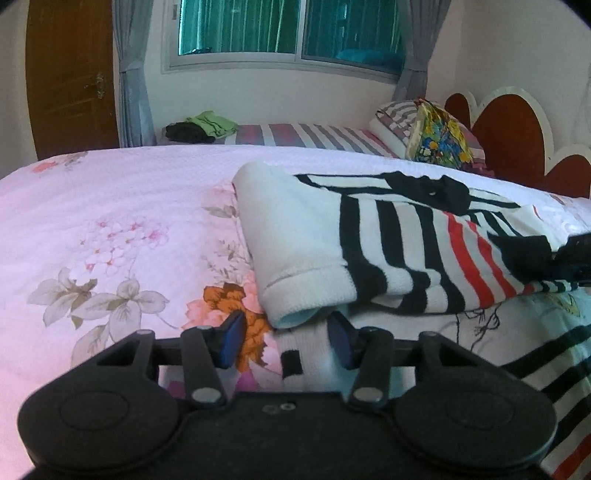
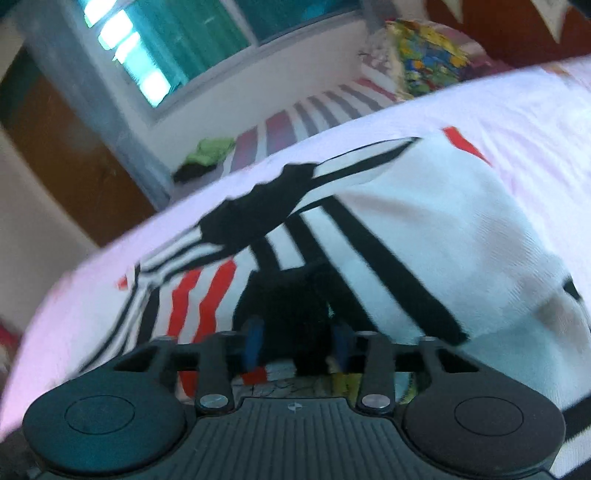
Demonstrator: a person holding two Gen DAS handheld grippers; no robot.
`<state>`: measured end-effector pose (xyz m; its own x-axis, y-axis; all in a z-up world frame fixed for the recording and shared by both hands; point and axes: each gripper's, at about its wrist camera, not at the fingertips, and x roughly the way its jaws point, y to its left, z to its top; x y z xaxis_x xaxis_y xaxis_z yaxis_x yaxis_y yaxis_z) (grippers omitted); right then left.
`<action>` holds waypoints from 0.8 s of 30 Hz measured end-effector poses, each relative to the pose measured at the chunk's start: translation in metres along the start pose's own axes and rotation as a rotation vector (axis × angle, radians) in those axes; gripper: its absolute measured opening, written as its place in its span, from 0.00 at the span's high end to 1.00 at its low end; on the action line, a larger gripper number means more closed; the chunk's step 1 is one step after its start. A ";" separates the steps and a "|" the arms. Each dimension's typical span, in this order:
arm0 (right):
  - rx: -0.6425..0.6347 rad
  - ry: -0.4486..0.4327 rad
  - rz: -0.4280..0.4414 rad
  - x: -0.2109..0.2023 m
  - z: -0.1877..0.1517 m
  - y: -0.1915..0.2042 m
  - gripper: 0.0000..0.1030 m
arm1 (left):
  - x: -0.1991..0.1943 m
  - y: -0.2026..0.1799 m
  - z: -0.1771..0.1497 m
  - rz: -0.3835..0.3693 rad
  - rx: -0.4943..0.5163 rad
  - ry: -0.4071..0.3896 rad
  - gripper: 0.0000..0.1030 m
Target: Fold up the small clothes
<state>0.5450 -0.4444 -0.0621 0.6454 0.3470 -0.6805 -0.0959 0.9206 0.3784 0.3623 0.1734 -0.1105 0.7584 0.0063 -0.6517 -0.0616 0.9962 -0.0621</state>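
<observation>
While lying half-folded on the pink floral bedspread (image 1: pixel 110 206), soft, limp white knit garment with black and red stripes (image 1: pixel 388 243): best pinched at the cuff hem at twelve o'clock of the released left gripper (image 1: pixel 286 338); right gripper (image 2: pixel 297 347) seemingly clenched on black fabric, blurred.

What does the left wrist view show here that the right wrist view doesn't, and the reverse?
Only the left wrist view shows the open left gripper by the white sleeve cuff, the floral print on the bedspread, and the brown door.

Only the right wrist view shows the right gripper, its fingers on either side of a bunch of black fabric; blur hides whether they grip it.

Both show the striped garment, the green clothes, the window and the colourful pillow.
</observation>
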 end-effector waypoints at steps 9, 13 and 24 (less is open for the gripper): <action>-0.151 -0.168 -0.049 -0.035 0.019 0.024 0.92 | -0.004 0.006 0.004 -0.019 -0.005 0.000 0.54; -0.093 -0.111 -0.065 -0.022 0.015 0.004 0.92 | -0.009 0.009 0.006 -0.014 -0.021 -0.021 0.55; -0.100 -0.138 -0.095 -0.019 0.020 -0.009 0.92 | -0.004 0.013 0.002 -0.012 -0.017 0.009 0.54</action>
<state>0.5490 -0.4632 -0.0402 0.7522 0.2365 -0.6151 -0.1001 0.9636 0.2480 0.3599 0.1870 -0.1068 0.7533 -0.0062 -0.6577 -0.0639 0.9945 -0.0825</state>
